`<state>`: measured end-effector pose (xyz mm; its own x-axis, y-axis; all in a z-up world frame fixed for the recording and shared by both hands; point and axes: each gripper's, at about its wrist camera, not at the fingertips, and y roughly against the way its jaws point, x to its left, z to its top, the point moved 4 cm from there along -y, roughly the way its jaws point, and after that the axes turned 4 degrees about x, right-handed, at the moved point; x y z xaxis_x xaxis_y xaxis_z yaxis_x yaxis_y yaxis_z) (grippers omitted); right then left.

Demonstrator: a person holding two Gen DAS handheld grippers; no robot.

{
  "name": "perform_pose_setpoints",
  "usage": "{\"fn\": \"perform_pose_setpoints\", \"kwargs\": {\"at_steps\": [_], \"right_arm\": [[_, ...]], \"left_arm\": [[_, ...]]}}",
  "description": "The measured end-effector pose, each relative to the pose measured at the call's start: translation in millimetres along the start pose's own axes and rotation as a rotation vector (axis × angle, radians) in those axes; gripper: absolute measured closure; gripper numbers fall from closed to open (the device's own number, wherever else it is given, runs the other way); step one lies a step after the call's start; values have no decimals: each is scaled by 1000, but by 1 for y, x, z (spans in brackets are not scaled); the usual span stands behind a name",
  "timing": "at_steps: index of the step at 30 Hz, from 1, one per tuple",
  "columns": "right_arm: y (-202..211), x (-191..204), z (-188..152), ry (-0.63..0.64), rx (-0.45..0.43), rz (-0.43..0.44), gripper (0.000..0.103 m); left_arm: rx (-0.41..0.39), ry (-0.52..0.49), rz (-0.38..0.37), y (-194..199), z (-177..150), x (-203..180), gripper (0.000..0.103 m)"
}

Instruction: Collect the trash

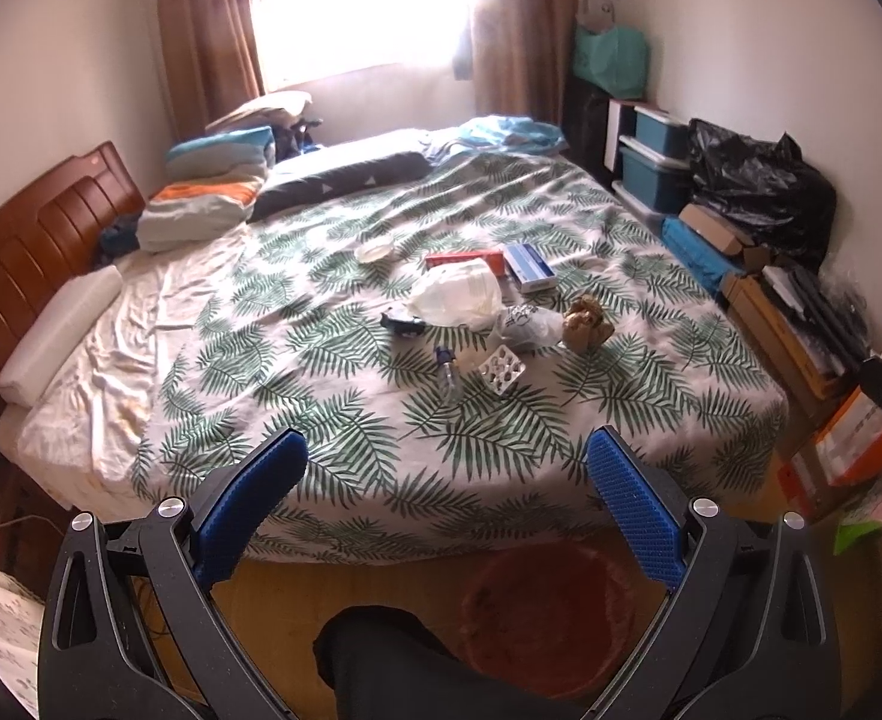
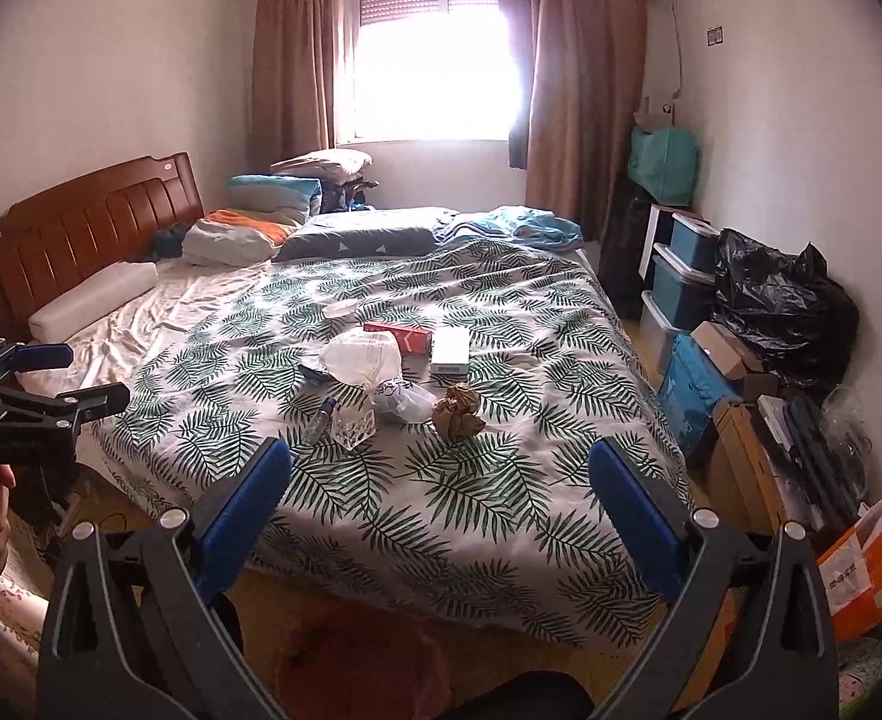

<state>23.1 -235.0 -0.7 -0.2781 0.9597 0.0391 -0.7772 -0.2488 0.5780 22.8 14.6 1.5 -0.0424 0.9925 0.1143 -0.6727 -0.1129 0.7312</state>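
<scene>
— Holding both grippers back; left gripper [image 1: 447,462] and right gripper [image 2: 441,468] have their fingers spread, empty.
— Where's the trash?
— On the bed [image 1: 501,438], ahead. I'd pinch the brown paper wad [image 2: 456,411] first, then drop it in the red bin [image 1: 537,618] below.

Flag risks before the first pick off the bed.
1. The trash pile is tight: closing on the white bag may drag the blister pack or small bottle along.
2. The soft bedspread could get pinched by the open left gripper.
3. The red bin sits low; drops could miss.
</scene>
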Motion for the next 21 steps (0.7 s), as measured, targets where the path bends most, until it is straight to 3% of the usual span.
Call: {"fn": "perform_pose_setpoints", "kwargs": {"at_steps": [21], "right_arm": [[-11,-6,-4,-15,57,-25,5]], "left_arm": [[8,-6,-7,-2,0,-4,6]]}}
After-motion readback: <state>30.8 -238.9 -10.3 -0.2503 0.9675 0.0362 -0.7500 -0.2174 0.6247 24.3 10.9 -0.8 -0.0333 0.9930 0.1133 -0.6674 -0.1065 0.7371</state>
